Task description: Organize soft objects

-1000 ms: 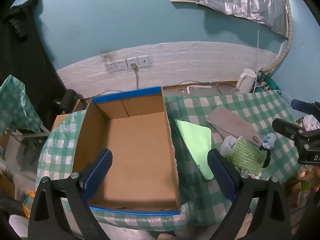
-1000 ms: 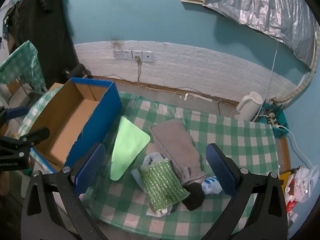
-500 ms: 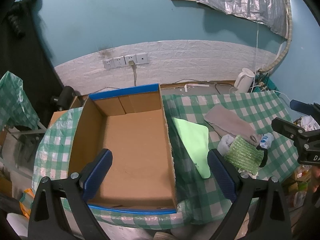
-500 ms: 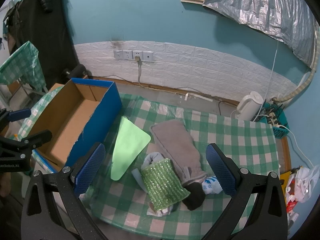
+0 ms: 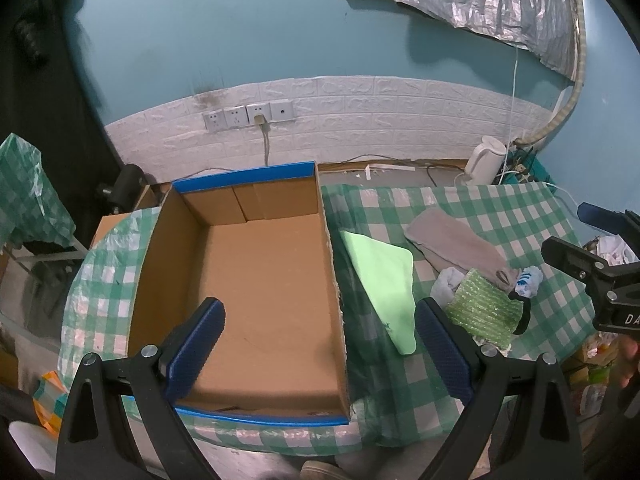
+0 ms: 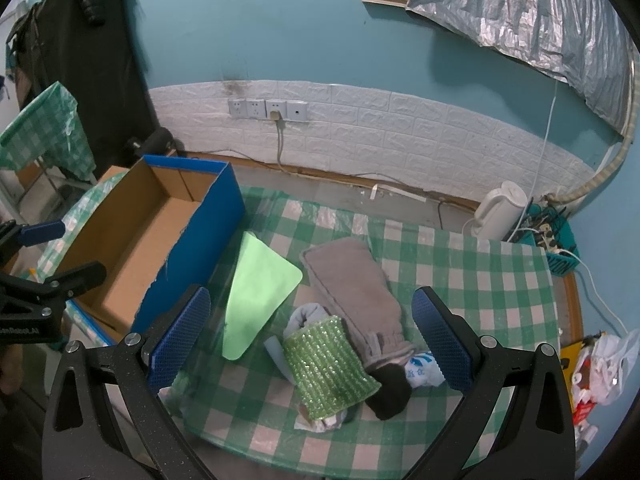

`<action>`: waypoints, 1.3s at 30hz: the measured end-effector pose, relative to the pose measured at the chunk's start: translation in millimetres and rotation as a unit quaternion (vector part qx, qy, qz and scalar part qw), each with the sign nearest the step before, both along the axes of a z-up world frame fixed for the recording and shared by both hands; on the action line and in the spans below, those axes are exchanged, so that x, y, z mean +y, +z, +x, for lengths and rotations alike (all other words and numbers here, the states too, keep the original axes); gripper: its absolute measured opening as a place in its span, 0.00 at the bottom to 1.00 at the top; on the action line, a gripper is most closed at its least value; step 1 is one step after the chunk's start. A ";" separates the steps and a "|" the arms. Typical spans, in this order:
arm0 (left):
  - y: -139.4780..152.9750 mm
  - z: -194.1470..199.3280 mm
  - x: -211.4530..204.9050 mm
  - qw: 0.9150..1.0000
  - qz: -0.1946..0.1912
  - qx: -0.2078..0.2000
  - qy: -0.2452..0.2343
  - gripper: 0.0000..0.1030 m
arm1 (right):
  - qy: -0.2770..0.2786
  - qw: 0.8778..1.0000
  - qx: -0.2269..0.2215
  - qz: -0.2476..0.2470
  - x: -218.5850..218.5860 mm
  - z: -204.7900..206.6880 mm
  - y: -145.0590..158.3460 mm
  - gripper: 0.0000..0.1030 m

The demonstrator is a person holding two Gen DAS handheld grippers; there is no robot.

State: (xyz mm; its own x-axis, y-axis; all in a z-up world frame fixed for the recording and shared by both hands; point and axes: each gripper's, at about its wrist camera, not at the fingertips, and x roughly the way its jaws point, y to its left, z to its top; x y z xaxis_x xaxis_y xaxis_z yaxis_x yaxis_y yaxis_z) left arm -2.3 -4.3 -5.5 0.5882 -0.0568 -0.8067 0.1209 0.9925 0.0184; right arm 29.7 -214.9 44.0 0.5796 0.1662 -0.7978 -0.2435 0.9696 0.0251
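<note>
An empty cardboard box with blue rims (image 5: pixel 256 280) (image 6: pixel 132 248) sits on the left of a green checked table. Right of it lie a light green cloth (image 5: pixel 384 280) (image 6: pixel 256 292), a grey towel (image 5: pixel 456 244) (image 6: pixel 356 288), a green knitted pad (image 5: pixel 480 312) (image 6: pixel 328 364), a black sock (image 6: pixel 390 390) and a white-blue sock (image 6: pixel 422 368). My left gripper (image 5: pixel 320 344) is open and empty above the box's near end. My right gripper (image 6: pixel 312 340) is open and empty above the pile of soft items.
A white kettle (image 6: pixel 498 210) and a teal basket of cables (image 6: pixel 552 244) stand at the back right. Wall sockets (image 6: pixel 268 110) with a cord are on the brick-pattern wall. Bags lie off the table's right edge (image 6: pixel 604 364).
Both grippers have drifted slightly; the left view has pulled back a little from the box. Nothing was taken hold of.
</note>
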 end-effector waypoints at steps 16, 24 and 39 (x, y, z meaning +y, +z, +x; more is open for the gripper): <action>2.0 -0.8 -0.6 1.000 0.009 -0.007 0.001 0.94 | -0.001 1.000 0.003 0.002 0.5 -0.9 -1.7 0.98; 3.6 0.3 -1.0 1.000 0.005 -0.006 0.004 0.94 | 0.000 1.000 0.004 0.001 0.1 -0.1 -1.4 0.98; 2.6 0.8 -1.5 1.000 0.005 -0.005 0.004 0.94 | 0.000 1.000 0.004 0.001 -2.6 0.4 -2.3 0.98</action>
State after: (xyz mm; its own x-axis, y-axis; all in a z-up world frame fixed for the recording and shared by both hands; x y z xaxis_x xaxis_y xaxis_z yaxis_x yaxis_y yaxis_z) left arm -1.4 -5.8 -2.8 0.5971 -0.0450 -0.8009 0.1136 0.9931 0.0288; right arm 30.2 -217.4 41.7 0.5730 0.1682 -0.8021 -0.2440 0.9693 0.0289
